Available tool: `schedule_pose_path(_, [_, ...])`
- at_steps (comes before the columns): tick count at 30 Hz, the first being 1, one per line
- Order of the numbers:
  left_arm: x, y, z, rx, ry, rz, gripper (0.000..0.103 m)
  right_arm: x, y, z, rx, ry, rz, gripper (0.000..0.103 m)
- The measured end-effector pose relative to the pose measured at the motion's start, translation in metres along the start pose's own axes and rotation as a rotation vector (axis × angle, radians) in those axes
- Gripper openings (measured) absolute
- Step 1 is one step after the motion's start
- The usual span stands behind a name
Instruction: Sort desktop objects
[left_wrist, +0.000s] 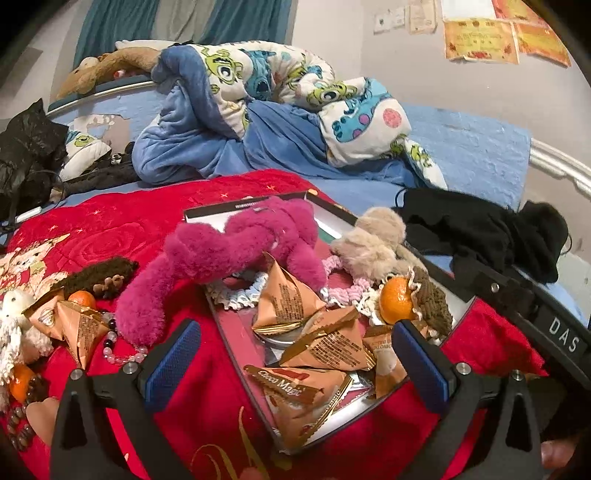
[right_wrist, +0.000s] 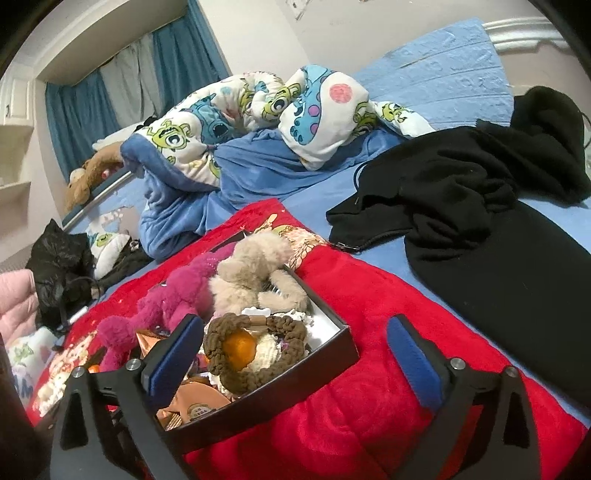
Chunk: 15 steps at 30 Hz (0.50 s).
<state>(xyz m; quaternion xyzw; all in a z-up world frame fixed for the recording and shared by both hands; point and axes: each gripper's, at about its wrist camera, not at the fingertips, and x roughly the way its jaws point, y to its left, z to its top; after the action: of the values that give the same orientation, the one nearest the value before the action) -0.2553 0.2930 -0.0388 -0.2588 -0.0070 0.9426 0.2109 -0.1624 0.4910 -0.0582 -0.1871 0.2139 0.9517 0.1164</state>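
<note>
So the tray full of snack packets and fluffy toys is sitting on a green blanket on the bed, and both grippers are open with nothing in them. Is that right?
Not quite: the blanket under the tray is red, not green, as the left wrist view shows plainly. The rest holds: the tray carries snack packets and fluffy toys, and the left gripper and right gripper both stand open, gripping nothing.

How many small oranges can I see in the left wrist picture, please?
3. One orange lies in the box, beside the brown scrunchie. One sits on the red blanket left of the pink plush. One is at the far left edge. Others may be hidden.
</note>
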Motion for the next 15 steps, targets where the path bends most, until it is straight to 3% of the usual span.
schedule_pose_path(5, [-0.014,0.008,0.001,-0.03,0.02,0.01,0.103,-0.014,0.001,-0.001,0.017,-0.027,-0.013,0.103])
schedule_pose_path(10, [-0.046,0.009,0.001,0.026,0.0,0.092,0.103,-0.03,0.016,-0.005,-0.001,-0.04,0.0,0.103])
schedule_pose_path(15, [-0.097,0.022,0.006,0.039,-0.022,0.181,0.103,-0.05,0.062,-0.011,-0.141,-0.022,0.06,0.103])
